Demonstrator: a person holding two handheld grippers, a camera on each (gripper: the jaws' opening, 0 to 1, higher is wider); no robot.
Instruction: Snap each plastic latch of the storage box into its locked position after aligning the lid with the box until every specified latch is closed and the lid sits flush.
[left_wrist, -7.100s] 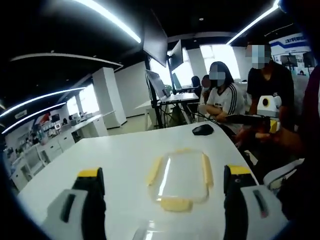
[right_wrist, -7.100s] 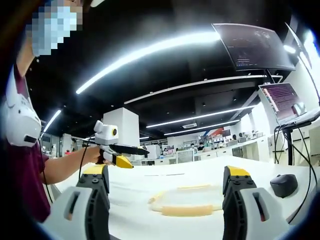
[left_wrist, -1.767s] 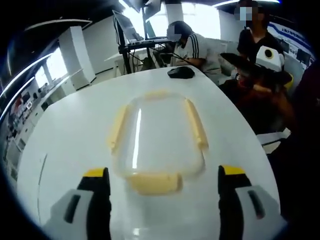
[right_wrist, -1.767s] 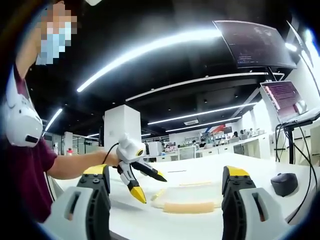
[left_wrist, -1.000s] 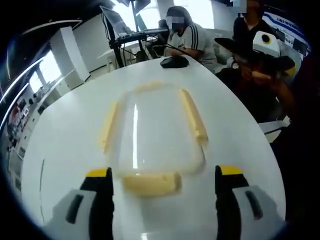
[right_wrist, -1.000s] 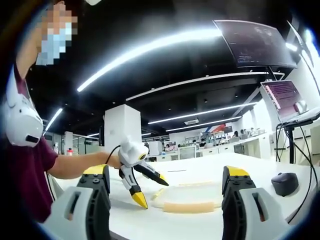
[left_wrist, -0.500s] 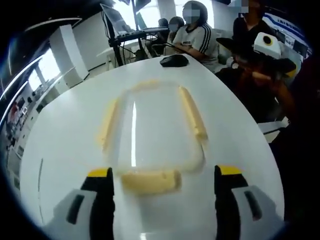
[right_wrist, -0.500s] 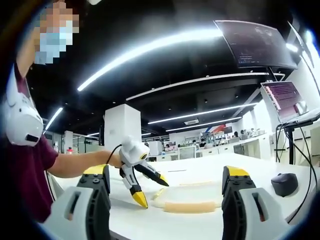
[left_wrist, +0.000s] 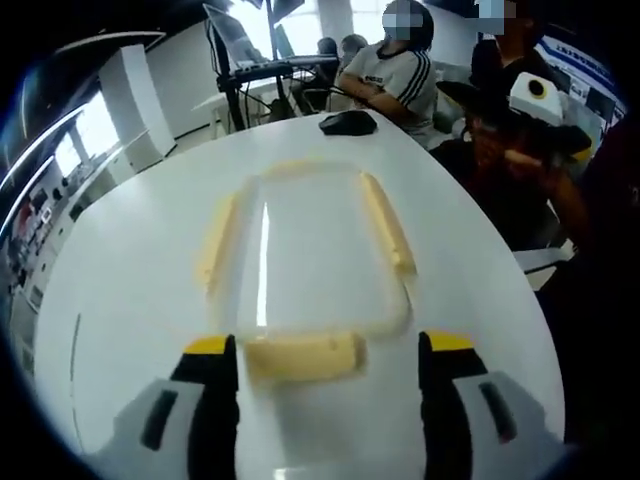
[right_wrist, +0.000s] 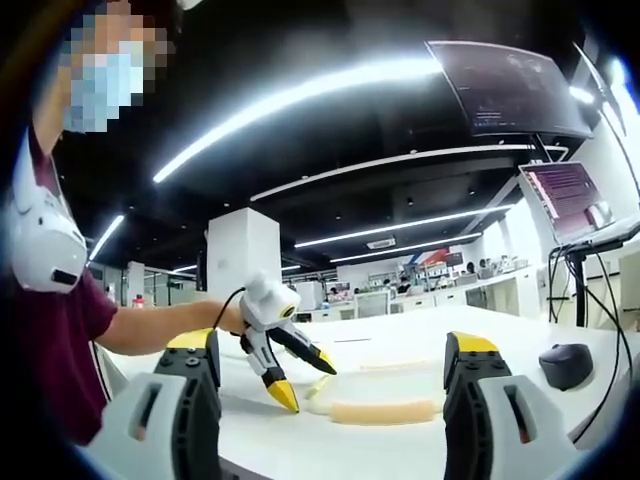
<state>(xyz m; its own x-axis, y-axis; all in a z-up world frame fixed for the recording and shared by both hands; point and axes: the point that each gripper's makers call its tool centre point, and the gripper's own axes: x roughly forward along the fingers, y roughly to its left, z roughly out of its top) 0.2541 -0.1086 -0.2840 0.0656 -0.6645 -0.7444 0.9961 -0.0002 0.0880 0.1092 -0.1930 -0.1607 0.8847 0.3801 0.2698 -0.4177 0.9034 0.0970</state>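
**A:** What does the box look like from above?

**B:** In the left gripper view the storage box (left_wrist: 305, 255) lies flat on the white table (left_wrist: 130, 260), a clear rectangle with rounded corners, the transparent lid (left_wrist: 300, 240) catching one bright streak of light down its length. Four pale yellow latches sit on its edges. The near latch (left_wrist: 303, 355) lies directly between the tips of the left gripper (left_wrist: 325, 350), level with the yellow pads. The left latch (left_wrist: 216, 240) and right latch (left_wrist: 388, 225) run away from the fingers along the long sides, and the far latch (left_wrist: 300, 166) is at the end beyond them.

**A:** Is the left gripper on anything?

**B:** No. Its jaws stand wide apart, one on each side of the near latch, gripping nothing. I cannot tell whether the tips touch the table.

**A:** And the right one?

**B:** The right gripper (right_wrist: 330, 350) is spread open as well, nothing between its fingers. In its view the box is seen low and edge-on, ahead of the fingers and between them, with one yellow latch facing the camera. The left gripper comes in from the left, held by a person's hand (right_wrist: 222, 318), its yellow tips pointing down just beside the box's end.

**A:** Any writing you can read?

**B:** Nothing legible. A hanging screen (right_wrist: 505, 90) shows lines of text too small to make out. A black mouse (left_wrist: 348, 122) lies past the box's far end.
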